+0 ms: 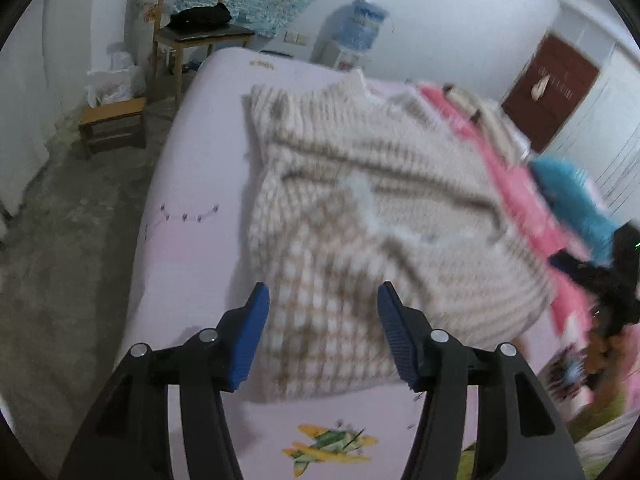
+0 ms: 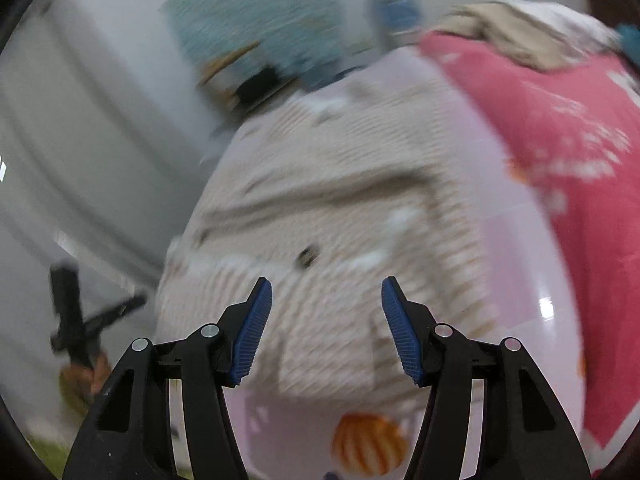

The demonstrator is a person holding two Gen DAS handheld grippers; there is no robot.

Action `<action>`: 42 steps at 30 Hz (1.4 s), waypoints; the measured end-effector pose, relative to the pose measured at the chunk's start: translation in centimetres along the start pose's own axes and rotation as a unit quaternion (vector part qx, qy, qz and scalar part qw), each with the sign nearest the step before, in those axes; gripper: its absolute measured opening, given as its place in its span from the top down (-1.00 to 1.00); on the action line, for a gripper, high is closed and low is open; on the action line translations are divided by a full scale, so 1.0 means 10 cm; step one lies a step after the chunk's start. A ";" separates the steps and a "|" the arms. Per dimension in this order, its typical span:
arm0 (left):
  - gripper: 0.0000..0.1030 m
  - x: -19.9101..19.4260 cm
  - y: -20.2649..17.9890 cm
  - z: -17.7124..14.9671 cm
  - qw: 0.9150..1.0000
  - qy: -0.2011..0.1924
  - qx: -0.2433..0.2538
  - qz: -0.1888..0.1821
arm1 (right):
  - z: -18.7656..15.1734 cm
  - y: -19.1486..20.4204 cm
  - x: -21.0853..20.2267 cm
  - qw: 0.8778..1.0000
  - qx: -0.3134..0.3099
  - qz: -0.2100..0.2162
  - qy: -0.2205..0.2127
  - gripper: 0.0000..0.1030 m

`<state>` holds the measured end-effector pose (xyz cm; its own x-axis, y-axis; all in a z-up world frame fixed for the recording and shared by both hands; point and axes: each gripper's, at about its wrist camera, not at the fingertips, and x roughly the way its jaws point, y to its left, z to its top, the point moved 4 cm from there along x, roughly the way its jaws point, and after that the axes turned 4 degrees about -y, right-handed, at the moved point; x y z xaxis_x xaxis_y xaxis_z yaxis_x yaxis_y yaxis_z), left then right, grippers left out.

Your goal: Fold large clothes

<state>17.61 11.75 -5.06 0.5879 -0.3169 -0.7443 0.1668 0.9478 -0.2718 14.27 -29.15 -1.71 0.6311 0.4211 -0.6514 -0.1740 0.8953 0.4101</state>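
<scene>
Striped knit sweater [image 1: 360,208], partly folded and rumpled on pink bedsheet [image 1: 192,240], directly ahead of and below left gripper [image 1: 323,312] and right gripper [image 2: 326,308], both released and empty; pink garment [image 2: 560,128] beyond to right, seemingly unfolded.

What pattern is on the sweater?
Beige and white stripes on the sweater, checked at the near end; clearest in the left wrist view.

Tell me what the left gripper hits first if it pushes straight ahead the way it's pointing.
Most likely the striped knit sweater lying on the pink bed sheet. The left gripper is open with nothing between its fingers, and the sweater's near edge lies directly ahead. Depth is unclear.
</scene>
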 end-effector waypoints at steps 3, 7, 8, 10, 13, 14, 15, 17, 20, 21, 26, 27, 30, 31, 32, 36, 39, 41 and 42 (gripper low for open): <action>-0.07 0.17 0.04 -0.16 0.998 0.031 0.004 0.050 | -0.17 0.23 0.14 0.999 -0.044 -0.010 0.027 -0.07; -0.04 0.15 0.11 -0.21 0.999 0.016 -0.018 0.041 | -0.20 0.13 0.08 0.999 -0.020 -0.028 0.021 -0.06; 0.00 0.14 0.13 -0.21 0.999 0.012 -0.022 0.039 | -0.16 0.04 0.04 0.999 -0.003 -0.039 0.011 -0.06; 0.08 0.12 0.16 -0.20 0.999 0.003 -0.026 0.034 | -0.11 -0.14 -0.03 0.998 0.026 -0.065 -0.005 -0.06; 0.15 0.14 0.21 -0.17 0.999 -0.002 -0.035 0.028 | -0.05 -0.52 -0.14 0.990 0.071 -0.119 -0.017 -0.07; 0.16 0.14 0.21 -0.15 0.999 -0.003 -0.036 0.027 | -0.03 -0.63 -0.16 0.988 0.077 -0.135 -0.019 -0.07; 0.16 0.13 0.21 -0.11 0.999 -0.009 -0.034 0.026 | 0.00 -0.68 -0.15 0.986 0.075 -0.145 -0.018 -0.07; 0.16 0.10 0.20 -0.03 0.999 -0.022 -0.025 0.025 | 0.05 -0.74 -0.13 0.986 0.063 -0.156 -0.017 -0.07; 0.16 0.08 0.13 0.13 0.999 -0.039 0.000 0.017 | 0.18 -0.68 -0.01 0.988 0.026 -0.153 -0.011 -0.07; 0.16 0.11 0.10 0.18 0.999 -0.034 0.012 0.017 | 0.23 -0.64 0.09 0.989 0.009 -0.150 -0.005 -0.07; 0.16 0.36 -0.04 0.30 0.999 0.001 0.049 0.006 | 0.33 -0.55 0.45 0.989 -0.046 -0.138 0.032 -0.07; 0.12 0.40 -0.06 0.32 0.998 0.004 0.055 0.007 | 0.35 -0.54 0.52 0.989 -0.055 -0.134 0.041 -0.07; 0.05 0.54 -0.09 0.35 0.997 0.017 0.071 0.015 | 0.38 -0.60 0.68 0.987 -0.059 -0.136 0.066 -0.06; 0.05 0.58 -0.09 0.35 0.997 0.022 0.071 0.014 | 0.38 -0.65 0.73 0.987 -0.053 -0.133 0.076 -0.07; 0.05 0.62 -0.09 0.36 0.997 0.024 0.071 0.012 | 0.37 -0.69 0.76 0.987 -0.046 -0.128 0.085 -0.07; 0.05 0.71 -0.08 0.35 0.997 0.028 0.075 0.011 | 0.33 -0.72 0.78 0.986 -0.044 -0.123 0.104 0.28; 0.26 0.74 -0.08 0.32 0.997 0.027 0.074 0.008 | 0.23 -0.69 0.76 0.982 -0.058 -0.136 0.117 0.68; 0.50 0.74 -0.07 0.32 0.997 0.020 0.077 0.019 | 0.19 -0.64 0.74 0.981 -0.066 -0.141 0.114 0.87; 0.63 0.73 -0.07 0.32 0.997 0.014 0.077 0.025 | 0.18 -0.60 0.70 0.981 -0.071 -0.149 0.106 0.88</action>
<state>24.32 8.95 -8.33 0.5768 -0.2686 -0.7715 0.2596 0.9557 -0.1386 21.14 -31.84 -7.58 0.5016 0.1448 -0.8529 -0.1177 0.9882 0.0985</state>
